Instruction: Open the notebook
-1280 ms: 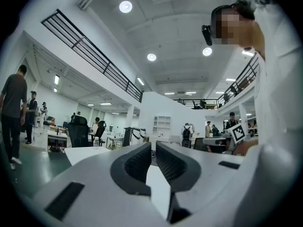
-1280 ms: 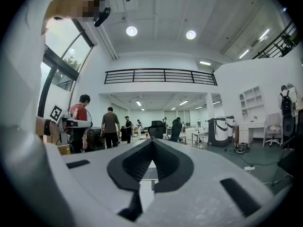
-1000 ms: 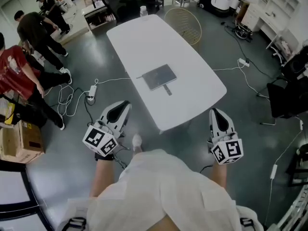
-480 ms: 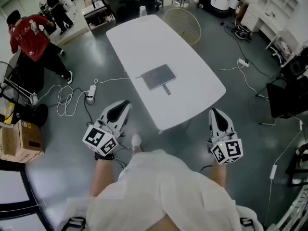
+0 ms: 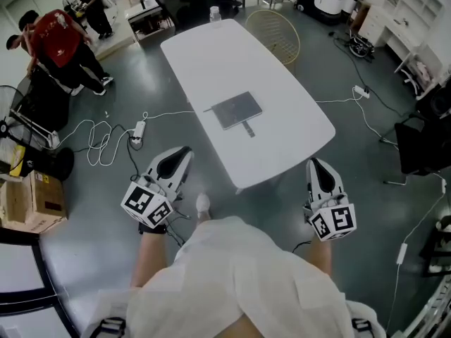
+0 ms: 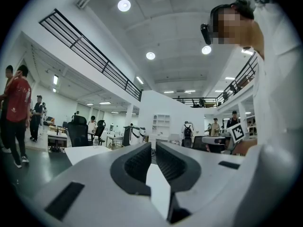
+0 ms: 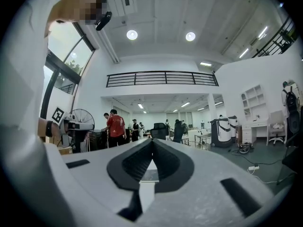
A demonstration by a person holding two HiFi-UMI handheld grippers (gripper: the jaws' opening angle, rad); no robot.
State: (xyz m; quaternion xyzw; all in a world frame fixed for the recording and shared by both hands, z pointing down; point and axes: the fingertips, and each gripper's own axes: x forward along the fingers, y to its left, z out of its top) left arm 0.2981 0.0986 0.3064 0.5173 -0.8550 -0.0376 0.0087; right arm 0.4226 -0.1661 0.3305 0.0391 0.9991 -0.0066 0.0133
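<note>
Neither gripper holds anything: the left gripper point(image 5: 184, 151) shows a narrow slit between its jaws; the notebook point(image 5: 236, 110) lies closed on the table point(image 5: 211, 55), well ahead; the right gripper point(image 5: 312, 163) is pinched together (open it, I'd judge, before hooking the cover).

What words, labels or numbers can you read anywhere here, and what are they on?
No readable text anywhere.
Black-and-white square patterns only, no letters: left marker cube, right marker cube.
Any print too small to read: cardboard box.
Plain grey cover, nothing legible: notebook.
</note>
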